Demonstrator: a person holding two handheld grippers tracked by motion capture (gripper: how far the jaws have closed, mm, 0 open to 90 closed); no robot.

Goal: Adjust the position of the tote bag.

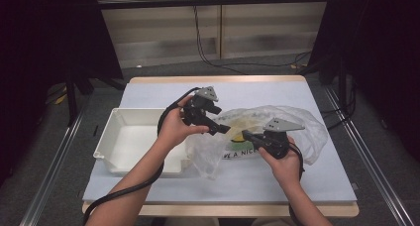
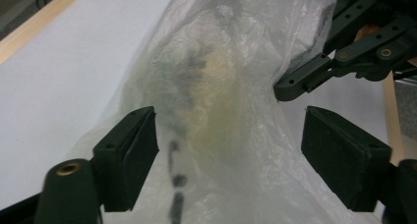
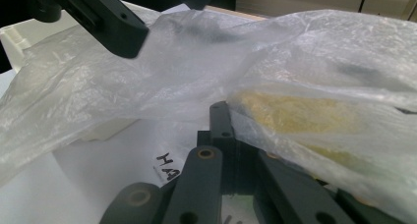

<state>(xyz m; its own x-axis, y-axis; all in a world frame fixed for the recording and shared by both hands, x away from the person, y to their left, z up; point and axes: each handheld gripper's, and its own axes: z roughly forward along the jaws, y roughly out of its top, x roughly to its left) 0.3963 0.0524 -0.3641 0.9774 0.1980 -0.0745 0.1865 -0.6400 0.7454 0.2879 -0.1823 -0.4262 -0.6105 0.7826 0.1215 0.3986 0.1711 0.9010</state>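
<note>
Two sets of fingers work on one thing: a crumpled clear plastic bag (image 1: 270,129) with black lettering and something yellow (image 3: 300,113) inside it, lying on the right half of the white-covered table (image 1: 317,179). The bag's long axis runs roughly left to right across the table, its loose mouth end drooping toward my side on the left, near the tray.

My right gripper (image 1: 249,135) is at the bag's middle, pointing left; in the right gripper view its fingers are drawn together, and the film drapes over them, so I judge they are pinching a fold of the bag, with the yellow content just to the right of the tips. My left gripper (image 2: 231,150) hovers above the bag's left portion with its fingers wide apart, the raised film standing between the two pads (image 2: 129,153) but touching neither that I can see. The right gripper's tip sits just beyond my left one's far pad, so the two are close and a careless closing could knock them together.

The left gripper is the nearer one to the loose film, and I judge that closing it there would let me pull the bag open.

An empty white rectangular plastic tray (image 1: 116,124) sits just left of the bag, touching or nearly touching it. Bare table lies in front of the bag and behind it, giving room to spread.
</note>
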